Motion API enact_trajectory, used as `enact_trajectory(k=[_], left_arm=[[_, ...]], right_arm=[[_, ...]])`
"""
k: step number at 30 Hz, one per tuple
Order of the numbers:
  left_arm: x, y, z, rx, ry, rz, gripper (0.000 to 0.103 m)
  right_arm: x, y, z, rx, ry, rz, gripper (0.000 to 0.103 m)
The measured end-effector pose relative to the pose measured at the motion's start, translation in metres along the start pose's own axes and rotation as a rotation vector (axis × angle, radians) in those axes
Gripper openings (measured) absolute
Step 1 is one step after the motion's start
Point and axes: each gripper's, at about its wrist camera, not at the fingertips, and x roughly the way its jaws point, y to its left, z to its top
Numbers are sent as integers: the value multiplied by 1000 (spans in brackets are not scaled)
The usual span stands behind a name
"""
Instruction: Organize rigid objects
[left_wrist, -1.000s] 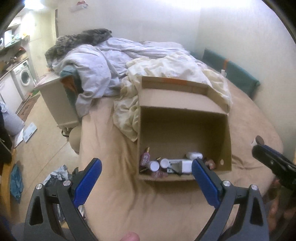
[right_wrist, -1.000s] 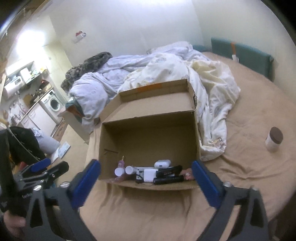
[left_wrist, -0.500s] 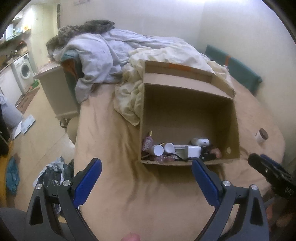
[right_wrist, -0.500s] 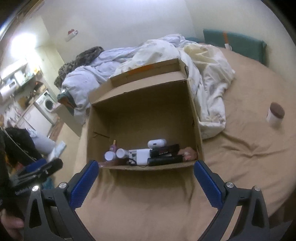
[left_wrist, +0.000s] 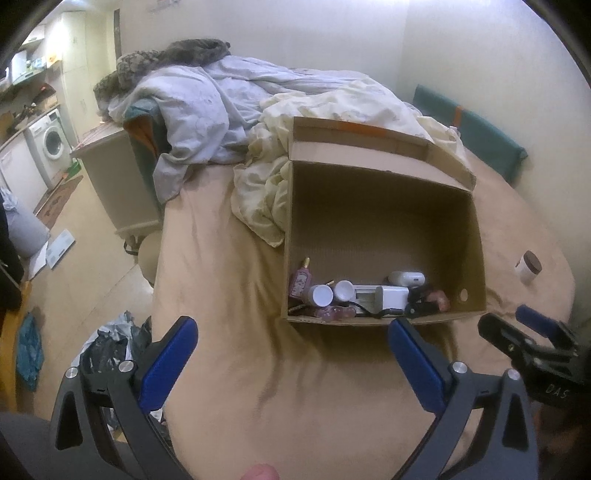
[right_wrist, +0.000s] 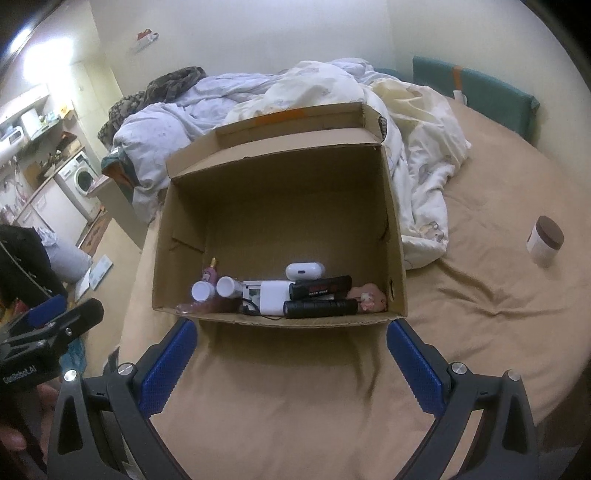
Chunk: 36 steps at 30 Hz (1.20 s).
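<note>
An open cardboard box (left_wrist: 476, 236) (right_wrist: 393, 229) stands on the tan bed. Inside, along its near wall, lie several small items: a pink perfume bottle (left_wrist: 300, 281), white-capped bottles (right_wrist: 202, 291), a white charger (right_wrist: 273, 297), a white earbud case (right_wrist: 304, 270), two black cylinders (right_wrist: 320, 308) and a pink toy (right_wrist: 367, 297). A white jar with a brown lid (right_wrist: 546, 240) (left_wrist: 528, 265) stands alone on the bed, right of the box. My left gripper (left_wrist: 291, 354) and right gripper (right_wrist: 291, 354) are both open and empty, hovering in front of the box.
Crumpled duvets (left_wrist: 229, 110) (right_wrist: 417, 122) lie behind and beside the box. A green cushion (right_wrist: 476, 86) leans on the far wall. Left of the bed are a cabinet (left_wrist: 118, 184), bags on the floor (left_wrist: 110, 343) and a washing machine (left_wrist: 51, 140).
Both grippers have risen and tilted down, so the inside of the box shows more. Both stay open and empty. The items in the box have not moved.
</note>
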Motion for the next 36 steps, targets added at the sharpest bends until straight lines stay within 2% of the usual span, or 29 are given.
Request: enact_trajectory(k=[36], left_arm=[[3, -3, -2, 16, 23, -10, 102]], right_arm=[[-1, -2, 1, 8, -3, 2, 103]])
